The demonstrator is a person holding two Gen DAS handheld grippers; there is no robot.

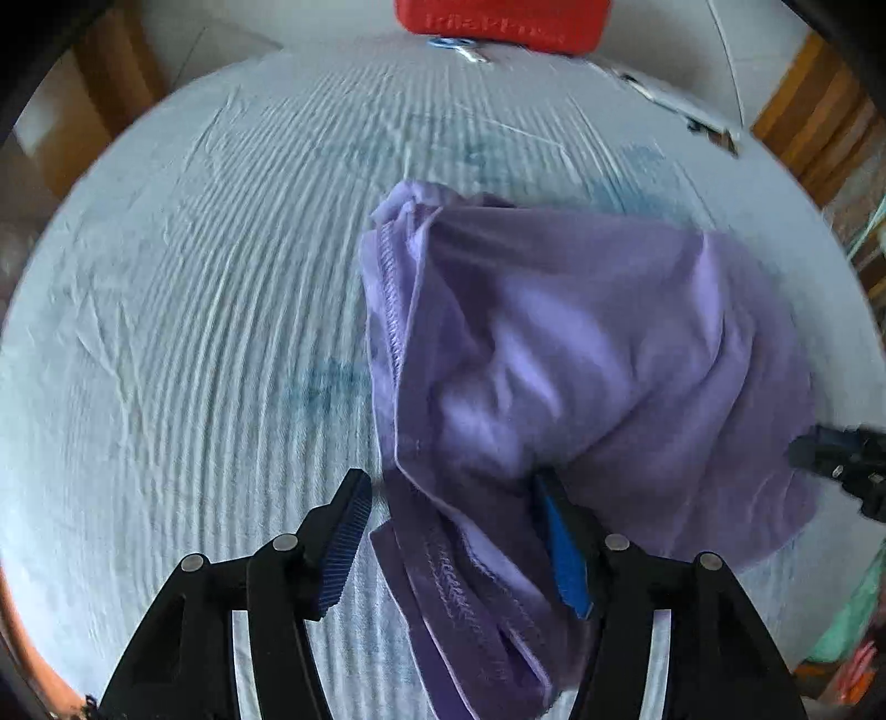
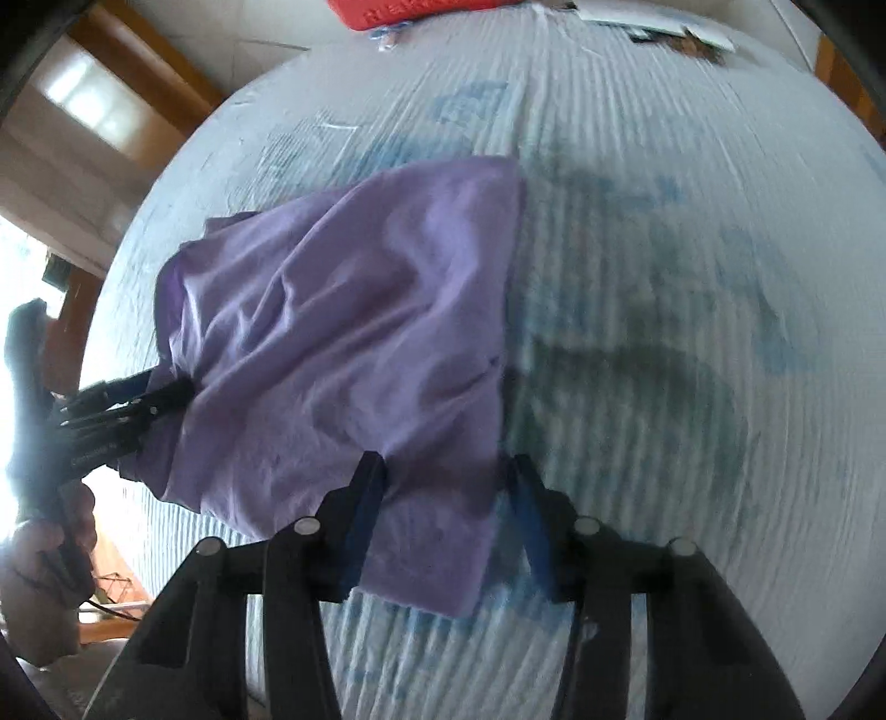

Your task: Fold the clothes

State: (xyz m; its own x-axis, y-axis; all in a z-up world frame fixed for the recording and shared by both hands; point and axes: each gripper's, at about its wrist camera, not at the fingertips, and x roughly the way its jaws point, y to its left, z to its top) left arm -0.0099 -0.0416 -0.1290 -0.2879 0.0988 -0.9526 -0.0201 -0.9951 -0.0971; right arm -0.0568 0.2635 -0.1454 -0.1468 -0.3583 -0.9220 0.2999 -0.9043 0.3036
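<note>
Your garment [image 1: 581,354] lay bunched on the sheet-covered surface [image 1: 194,304]. Your left gripper [image 1: 454,531] stood over its near left edge, hem folds between the parted fingers. Your right gripper [image 2: 443,498] stood over its near right corner, cloth between the fingers. A box [image 1: 501,22] sat at the far edge, papers [image 1: 681,105] to its right.

Red box [image 1: 501,22] lettering blurred, top cut by frame edge; far papers [image 1: 678,102] smeared; garment [image 1: 554,387] hides left gripper's right finger tip.
</note>
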